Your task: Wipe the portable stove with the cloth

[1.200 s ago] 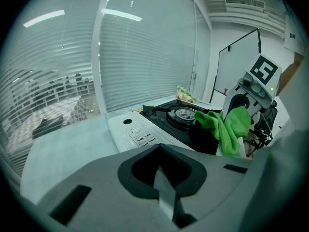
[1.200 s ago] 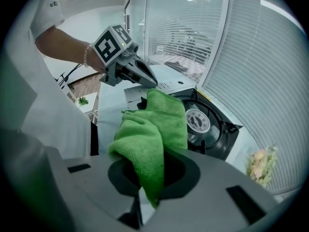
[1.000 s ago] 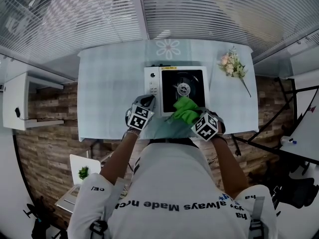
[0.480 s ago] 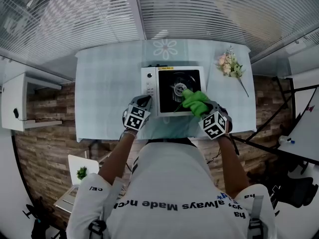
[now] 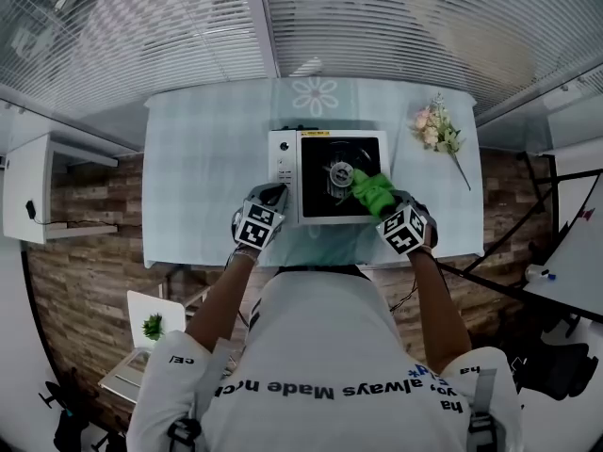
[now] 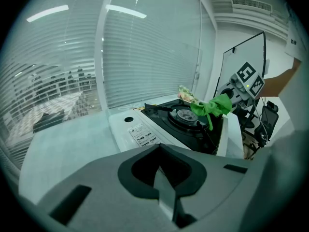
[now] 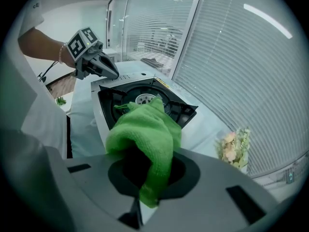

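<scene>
— Cloth [image 5: 374, 191] position: had you moved it?

— Yes. Your right gripper [image 5: 384, 207], jaws clamped on it, had swept it from the portable stove's [image 5: 325, 217] near edge to just right of the burner [image 5: 342, 170], so I judged the wiping well under way. Your left gripper [image 5: 274, 196], jaws together and empty, had stayed at the stove's left front corner.

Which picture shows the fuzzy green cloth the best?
The right gripper view: the fuzzy green cloth fills the middle, pinched in the jaws of the right gripper. The head view shows only a small green patch over the black-and-white portable stove. The left gripper view shows it small and far, dangling above the burner.
</scene>
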Demonstrator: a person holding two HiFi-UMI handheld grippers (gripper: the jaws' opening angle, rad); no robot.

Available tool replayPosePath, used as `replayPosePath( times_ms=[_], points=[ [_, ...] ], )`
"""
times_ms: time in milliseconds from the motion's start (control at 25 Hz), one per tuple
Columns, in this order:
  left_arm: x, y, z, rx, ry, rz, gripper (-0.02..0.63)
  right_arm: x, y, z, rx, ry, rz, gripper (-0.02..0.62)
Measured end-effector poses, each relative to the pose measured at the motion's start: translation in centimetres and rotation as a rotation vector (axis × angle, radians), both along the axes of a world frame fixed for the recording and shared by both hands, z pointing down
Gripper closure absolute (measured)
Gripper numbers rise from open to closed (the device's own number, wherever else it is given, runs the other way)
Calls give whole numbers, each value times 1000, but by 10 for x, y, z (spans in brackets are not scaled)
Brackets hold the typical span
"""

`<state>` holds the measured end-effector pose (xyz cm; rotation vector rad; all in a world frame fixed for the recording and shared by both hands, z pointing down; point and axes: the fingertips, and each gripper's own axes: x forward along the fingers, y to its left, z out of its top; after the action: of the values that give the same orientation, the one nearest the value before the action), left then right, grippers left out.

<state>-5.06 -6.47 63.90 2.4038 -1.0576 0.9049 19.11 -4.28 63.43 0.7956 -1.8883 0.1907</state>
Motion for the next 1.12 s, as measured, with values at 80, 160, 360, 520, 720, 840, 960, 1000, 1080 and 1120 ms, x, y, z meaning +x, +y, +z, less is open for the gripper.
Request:
replayPosePath(
  times_ms=[80,160,360,520,720,840,960,1000,1080,1120],
  points=[
    [0,0,0,-4,2,-1,595,0,-2,3,-11,-7,3,569],
    [-1,0,-1,-6,-2,1,594,0,-4,5,-16,-11,-1,569],
    [-1,1,0,-18,-14,17,595,-1,-16,6,2,-4,-3,569],
    [-1,0,0,-26,-13,21,594,-1,-32,6,13,0,4,569],
    [0,1,0,-41,-16,27,595,-1,-54,7,27,7,6,569],
    [0,1,0,-46,-13,27,594,-2,-66,7,36,12,3,569],
    [0,1,0,-47,-13,26,595,-4,-76,7,39,26,-7,569],
    [0,1,0,-48,-13,27,594,-5,-80,7,40,32,-11,569],
    [0,1,0,-52,-13,29,595,-6,-86,7,42,42,-18,569],
    [0,1,1,-53,-13,31,595,-7,-90,8,43,45,-19,569]
  ],
)
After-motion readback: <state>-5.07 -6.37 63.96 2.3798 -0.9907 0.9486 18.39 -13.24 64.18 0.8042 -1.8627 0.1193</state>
